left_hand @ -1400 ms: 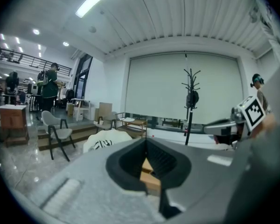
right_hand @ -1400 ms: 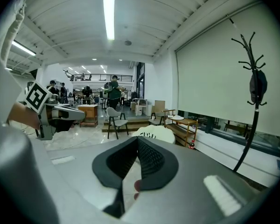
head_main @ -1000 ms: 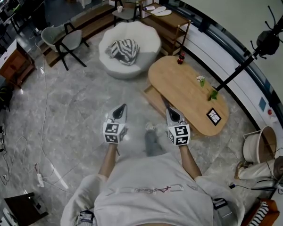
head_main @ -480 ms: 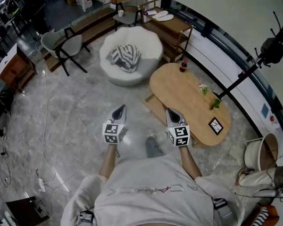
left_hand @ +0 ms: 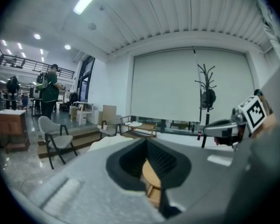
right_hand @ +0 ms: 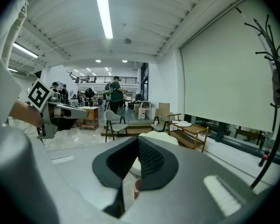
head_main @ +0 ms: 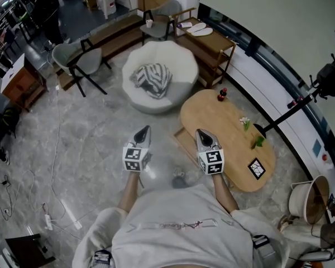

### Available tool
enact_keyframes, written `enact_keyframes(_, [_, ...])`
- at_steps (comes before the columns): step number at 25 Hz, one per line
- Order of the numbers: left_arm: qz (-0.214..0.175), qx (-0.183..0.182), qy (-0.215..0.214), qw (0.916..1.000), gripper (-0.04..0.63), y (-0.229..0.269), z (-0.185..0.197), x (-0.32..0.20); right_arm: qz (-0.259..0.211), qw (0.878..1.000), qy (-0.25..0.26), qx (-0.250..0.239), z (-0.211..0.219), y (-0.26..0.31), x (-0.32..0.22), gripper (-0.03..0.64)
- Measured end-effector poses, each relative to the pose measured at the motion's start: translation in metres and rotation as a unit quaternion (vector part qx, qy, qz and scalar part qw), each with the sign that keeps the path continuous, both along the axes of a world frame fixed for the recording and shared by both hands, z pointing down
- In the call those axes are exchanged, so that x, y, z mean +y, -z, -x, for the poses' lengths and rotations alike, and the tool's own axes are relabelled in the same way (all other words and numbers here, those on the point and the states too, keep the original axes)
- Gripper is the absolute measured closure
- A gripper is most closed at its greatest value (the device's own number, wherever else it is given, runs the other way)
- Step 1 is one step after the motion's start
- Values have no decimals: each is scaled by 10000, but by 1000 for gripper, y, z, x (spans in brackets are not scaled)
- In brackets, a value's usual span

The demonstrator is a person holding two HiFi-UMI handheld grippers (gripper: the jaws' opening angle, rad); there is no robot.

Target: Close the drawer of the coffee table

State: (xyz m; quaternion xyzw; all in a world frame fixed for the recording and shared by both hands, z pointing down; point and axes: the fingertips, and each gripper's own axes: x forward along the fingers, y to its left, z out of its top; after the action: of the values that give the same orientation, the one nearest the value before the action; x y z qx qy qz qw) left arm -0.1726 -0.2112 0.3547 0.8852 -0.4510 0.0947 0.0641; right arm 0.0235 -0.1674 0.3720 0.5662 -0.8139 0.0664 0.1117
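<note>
An oval wooden coffee table (head_main: pixel 230 128) stands to the right in the head view. Its drawer (head_main: pixel 183 140) sticks out open from the long left side. My right gripper (head_main: pixel 202 134) is shut and empty, with its tip over the drawer's near end as seen from above. My left gripper (head_main: pixel 142 131) is also shut and empty, out over bare floor left of the drawer. Part of the table (left_hand: pixel 152 177) shows between the closed jaws in the left gripper view, and the right gripper (left_hand: pixel 222 127) shows at that view's right. The left gripper (right_hand: pixel 60 111) appears in the right gripper view.
On the table stand a red bottle (head_main: pixel 222 95), small plants (head_main: pixel 252 133) and a marker card (head_main: pixel 256 168). A white pouf with a striped cushion (head_main: pixel 154 78) sits beyond. A coat stand (head_main: pixel 318 88) rises at right. Chairs (head_main: pixel 75 57) and floor cables (head_main: pixel 50 205) lie left.
The table and drawer have come nearer and lower in the head view as I walked towards them. Both grippers kept their side-by-side pose and stayed shut.
</note>
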Motion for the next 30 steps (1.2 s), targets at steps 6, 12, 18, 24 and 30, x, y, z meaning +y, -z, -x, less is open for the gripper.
enact_keyframes(6, [-48, -16, 91, 9999, 595, 10, -17, -58, -113, 9998, 139, 32, -15, 10, -61, 614])
enact_keyframes(12, [-115, -40, 152, 9998, 595, 13, -42, -106, -191, 9994, 272, 23, -37, 12, -114, 614])
enact_keyframes(18, [-124, -100, 213, 9996, 595, 10, -60, -136, -226, 9991, 357, 36, -53, 10, -149, 614])
enact_keyframes(24, [55, -197, 216, 9996, 597, -1, -68, -146, -182, 9992, 346, -39, -61, 5, -165, 613])
enact_keyframes(30, [138, -222, 245, 9994, 595, -4, -67, -154, -66, 9992, 373, -89, -59, 1, -174, 612])
